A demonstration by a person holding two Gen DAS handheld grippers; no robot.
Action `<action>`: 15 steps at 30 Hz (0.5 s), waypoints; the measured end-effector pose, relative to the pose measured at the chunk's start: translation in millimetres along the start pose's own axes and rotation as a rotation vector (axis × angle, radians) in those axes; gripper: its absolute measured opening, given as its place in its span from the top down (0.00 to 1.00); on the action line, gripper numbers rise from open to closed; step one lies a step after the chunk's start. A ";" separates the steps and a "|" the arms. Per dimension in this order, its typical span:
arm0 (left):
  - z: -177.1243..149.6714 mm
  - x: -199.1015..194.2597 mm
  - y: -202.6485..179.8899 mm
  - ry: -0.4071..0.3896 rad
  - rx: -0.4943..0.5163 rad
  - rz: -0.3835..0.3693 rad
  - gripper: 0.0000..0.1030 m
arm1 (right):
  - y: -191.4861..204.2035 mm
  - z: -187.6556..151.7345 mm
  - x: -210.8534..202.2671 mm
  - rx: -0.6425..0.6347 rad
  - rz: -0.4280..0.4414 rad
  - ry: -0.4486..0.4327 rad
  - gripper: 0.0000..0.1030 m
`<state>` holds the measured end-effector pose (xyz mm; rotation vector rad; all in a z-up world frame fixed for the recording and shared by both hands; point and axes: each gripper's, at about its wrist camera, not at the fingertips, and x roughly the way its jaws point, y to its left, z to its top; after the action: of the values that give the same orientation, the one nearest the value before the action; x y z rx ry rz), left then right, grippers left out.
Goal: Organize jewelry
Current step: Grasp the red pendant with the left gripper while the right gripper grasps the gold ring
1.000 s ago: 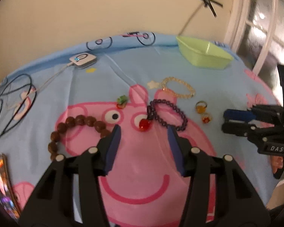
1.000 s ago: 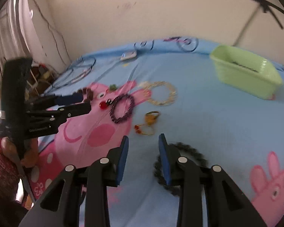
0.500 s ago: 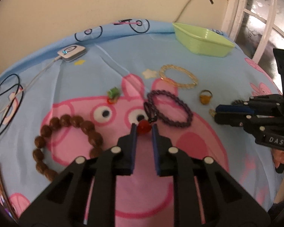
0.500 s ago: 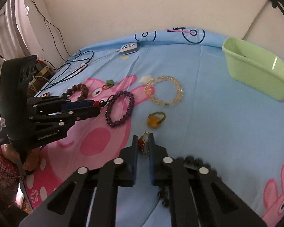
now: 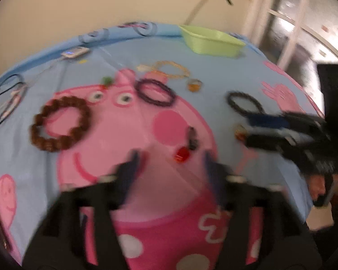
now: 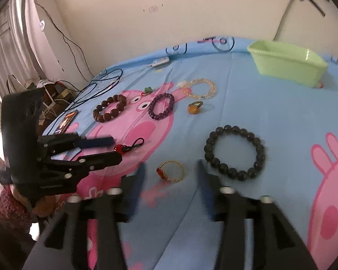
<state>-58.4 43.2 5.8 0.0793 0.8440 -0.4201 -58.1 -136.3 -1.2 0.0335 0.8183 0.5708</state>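
Note:
Jewelry lies on a blue Peppa Pig sheet (image 6: 281,112). My left gripper (image 5: 170,157) is open; a red bead charm with a dark loop (image 5: 182,154) lies on the sheet just ahead of its fingers, also seen in the right wrist view (image 6: 124,148). My right gripper (image 6: 170,168) is open around a gold ring with a red stone (image 6: 170,171) lying on the sheet. A black bead bracelet (image 6: 234,153) lies right of it. Farther back lie a purple bracelet (image 6: 161,109), a brown bead bracelet (image 6: 110,111), a pale yellow bracelet (image 6: 200,88) and an amber ring (image 6: 195,108). The left wrist view is blurred.
A green plastic basket (image 6: 286,63) stands at the far right of the bed by the wall. A small green charm (image 6: 147,89), a white charger (image 6: 161,61) with cables (image 6: 101,85) and a phone (image 6: 66,119) lie at the left side.
Both grippers have opened and drawn back. The red bead charm and the gold ring they were shut on now lie on the sheet, nearer the front than before.

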 end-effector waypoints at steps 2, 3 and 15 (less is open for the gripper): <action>1.5 -0.3 3.4 -0.007 -0.017 -0.017 0.36 | 5.5 -4.7 -0.2 -0.032 -0.026 0.007 0.66; 1.3 1.4 3.0 -0.004 -0.016 -0.015 0.36 | 7.7 -7.5 -0.1 -0.049 -0.042 0.010 0.66; 0.0 10.3 -15.2 0.018 0.072 0.063 0.75 | 30.9 -5.4 15.0 -0.166 -0.216 0.045 1.00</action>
<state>-58.3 25.9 -0.3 0.1755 0.8417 -0.3909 -68.1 -103.7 -7.7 -0.2177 0.8038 0.4345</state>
